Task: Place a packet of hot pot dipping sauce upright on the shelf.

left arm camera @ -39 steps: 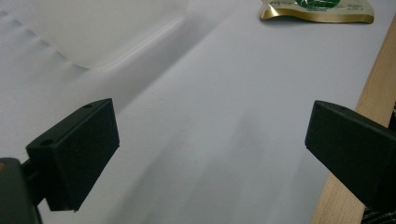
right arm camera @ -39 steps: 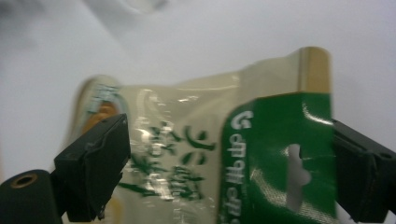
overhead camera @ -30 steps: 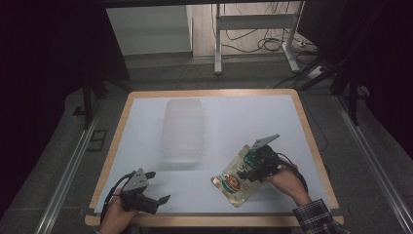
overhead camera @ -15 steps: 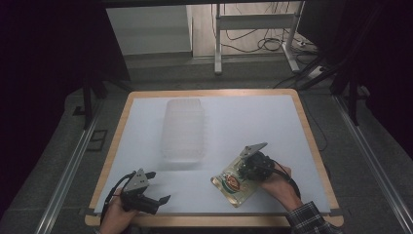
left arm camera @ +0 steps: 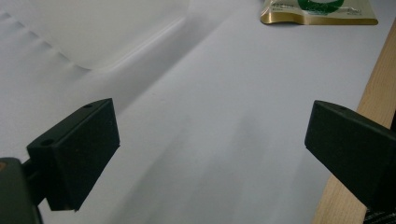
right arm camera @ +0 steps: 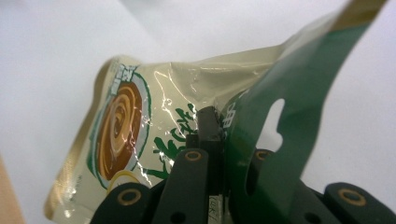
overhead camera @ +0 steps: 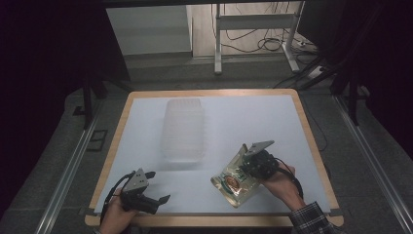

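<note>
1. The left gripper (overhead camera: 155, 187) is held low at the near left corner of the table (overhead camera: 292, 126), its jaws spread wide with nothing between them (bare white surface is seen in the left gripper view).
2. A clear plastic container (overhead camera: 183, 128) is seen lying left of centre, well apart from both grippers.
3. A glossy pouch (overhead camera: 234, 181) is gripped near its green top edge by the right gripper (right arm camera: 219, 140), whose jaws are pressed tight on it; its lower end is rested on the table.
</note>
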